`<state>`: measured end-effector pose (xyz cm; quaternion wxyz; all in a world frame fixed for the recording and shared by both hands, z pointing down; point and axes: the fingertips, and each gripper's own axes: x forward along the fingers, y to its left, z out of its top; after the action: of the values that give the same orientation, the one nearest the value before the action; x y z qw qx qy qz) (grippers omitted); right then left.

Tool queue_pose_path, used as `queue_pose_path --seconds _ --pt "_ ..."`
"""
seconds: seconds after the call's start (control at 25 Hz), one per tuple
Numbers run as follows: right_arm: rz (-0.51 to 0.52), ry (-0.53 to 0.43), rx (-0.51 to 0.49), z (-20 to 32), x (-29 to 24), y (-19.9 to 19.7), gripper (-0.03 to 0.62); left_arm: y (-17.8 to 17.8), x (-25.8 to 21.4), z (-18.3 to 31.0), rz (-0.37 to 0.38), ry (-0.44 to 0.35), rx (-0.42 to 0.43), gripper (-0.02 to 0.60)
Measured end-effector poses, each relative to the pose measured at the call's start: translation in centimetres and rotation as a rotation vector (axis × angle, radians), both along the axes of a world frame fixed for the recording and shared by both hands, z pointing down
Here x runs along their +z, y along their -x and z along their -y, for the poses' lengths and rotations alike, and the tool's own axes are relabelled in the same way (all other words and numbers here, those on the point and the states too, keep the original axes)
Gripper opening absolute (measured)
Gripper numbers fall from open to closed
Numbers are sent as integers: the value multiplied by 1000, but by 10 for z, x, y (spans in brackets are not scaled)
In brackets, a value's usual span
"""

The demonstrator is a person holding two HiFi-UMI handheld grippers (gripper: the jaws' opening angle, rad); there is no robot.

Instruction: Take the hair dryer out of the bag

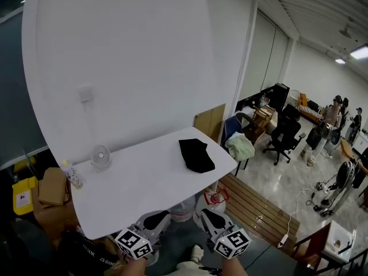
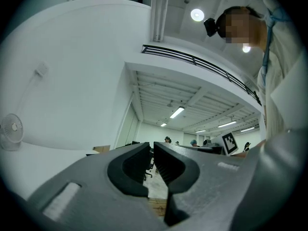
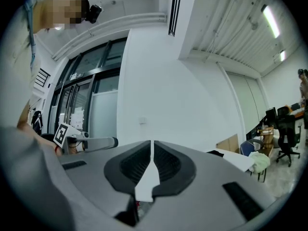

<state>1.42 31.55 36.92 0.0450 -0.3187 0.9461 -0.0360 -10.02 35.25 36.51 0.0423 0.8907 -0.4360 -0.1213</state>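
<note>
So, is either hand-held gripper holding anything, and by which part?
Nothing. The left hand-held gripper and right hand-held gripper are both shut and empty; the black bag lies untouched on the table.

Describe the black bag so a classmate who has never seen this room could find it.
Find the white table against the white wall. Near its right end lies the black bag, flat. It is the only dark thing there; the small fan and the bottle stand far left.
</note>
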Motion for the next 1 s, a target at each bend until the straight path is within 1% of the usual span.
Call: queue_pose_path --seconds 0.2,0.36,0.48,0.76,1.0 --pt "1 16 -20 39 12 -1 18 -7 9 39 4 18 -2 33" --pt "1 40 -26 82 22 -4 18 -21 14 79 19 35 20 33" --pt "-22 59 -38 119 30 -5 18 -30 16 117 16 49 29 32" --pt "-65 112 -57 200 50 -9 20 -43 34 197 3 112 29 34" --pt "-72 137 -76 254 54 -16 28 -57 40 256 26 151 33 34"
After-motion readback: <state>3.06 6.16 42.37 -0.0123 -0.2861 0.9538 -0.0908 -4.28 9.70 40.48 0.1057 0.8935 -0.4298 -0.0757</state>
